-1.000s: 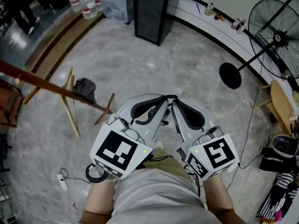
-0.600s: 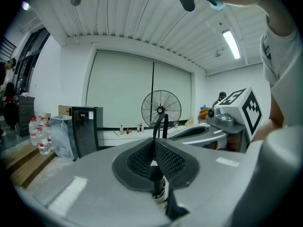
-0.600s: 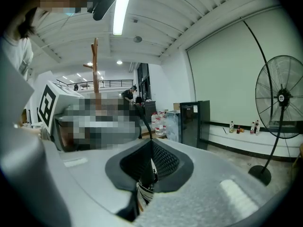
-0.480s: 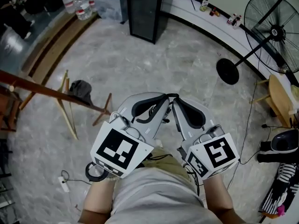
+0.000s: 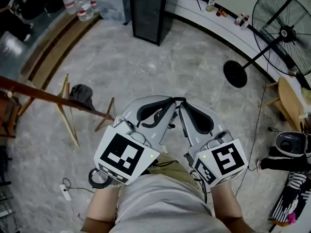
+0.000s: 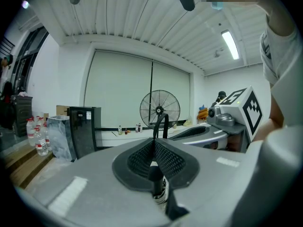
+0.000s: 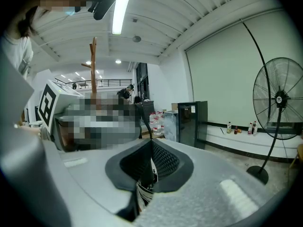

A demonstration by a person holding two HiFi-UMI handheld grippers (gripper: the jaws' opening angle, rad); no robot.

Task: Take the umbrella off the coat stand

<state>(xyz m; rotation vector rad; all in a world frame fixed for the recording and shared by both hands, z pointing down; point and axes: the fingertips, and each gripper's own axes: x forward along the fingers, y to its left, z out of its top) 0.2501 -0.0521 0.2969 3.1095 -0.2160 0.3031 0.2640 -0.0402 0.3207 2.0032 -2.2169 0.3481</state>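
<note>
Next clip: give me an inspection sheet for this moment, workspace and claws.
Surface: grey marbled floor.
Job's things: wooden coat stand at left; umbrella apparently hanging under the claws, off the stand.
Clutter: dark bundle at the stand's foot; water bottles.
Grippers: left gripper and right gripper, claws shut on the black strap loop.
Cables: power strip with cord on the floor.
Surroundings: pedestal fan, black cabinet.

Grey marble floor (image 5: 165,57), a tall black cabinet (image 5: 148,11) at its far edge, a pedestal fan (image 5: 284,33) at right.
</note>
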